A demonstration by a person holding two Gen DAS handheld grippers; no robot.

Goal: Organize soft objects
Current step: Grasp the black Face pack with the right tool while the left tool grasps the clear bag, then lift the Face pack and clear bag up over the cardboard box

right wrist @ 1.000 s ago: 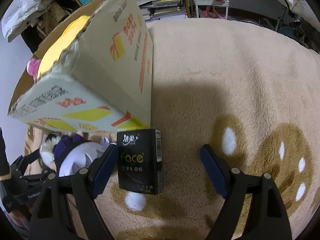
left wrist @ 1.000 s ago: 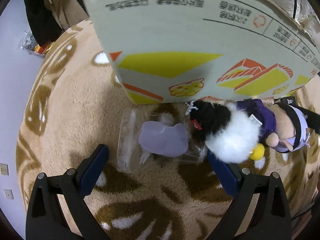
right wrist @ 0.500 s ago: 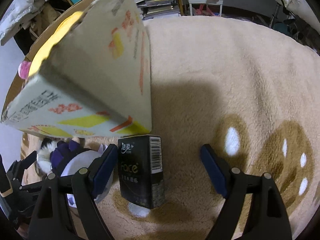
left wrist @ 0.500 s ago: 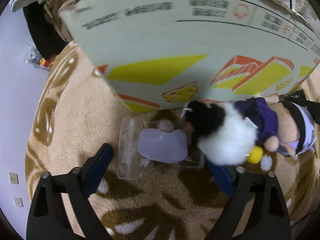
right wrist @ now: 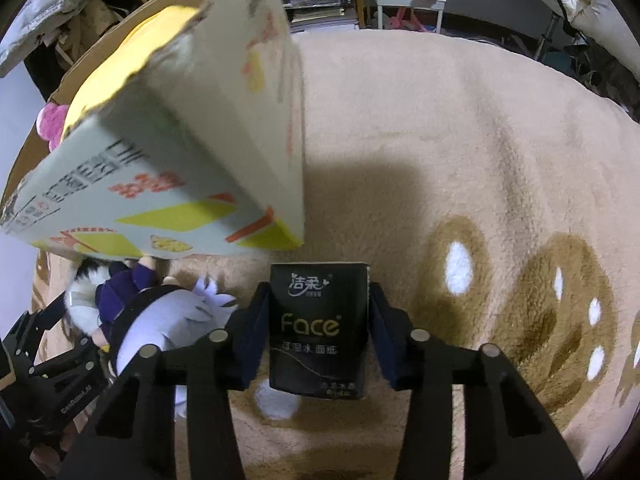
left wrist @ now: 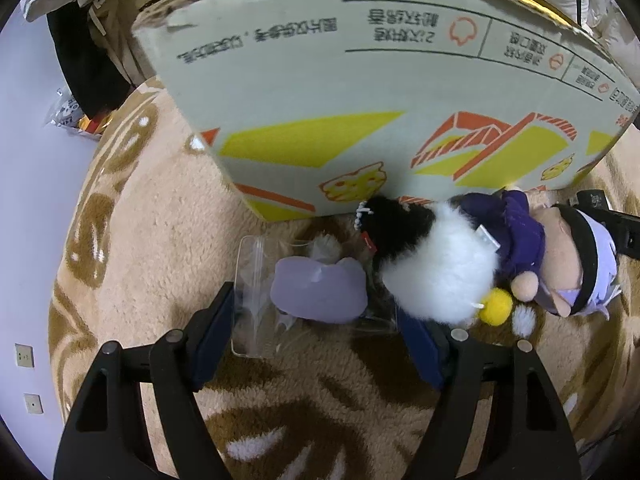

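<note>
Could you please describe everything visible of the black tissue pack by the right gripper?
The black tissue pack is a soft, glossy plastic-wrapped packet with gold "Face" lettering and white Chinese print. It lies on the beige carpet, just before the cardboard box. The right gripper has its jaws closed on both sides of it.

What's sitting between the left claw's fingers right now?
In the left wrist view, the left claw straddles a clear plastic bag holding a lavender soft piece; the plush doll lies beside its right finger.
</note>
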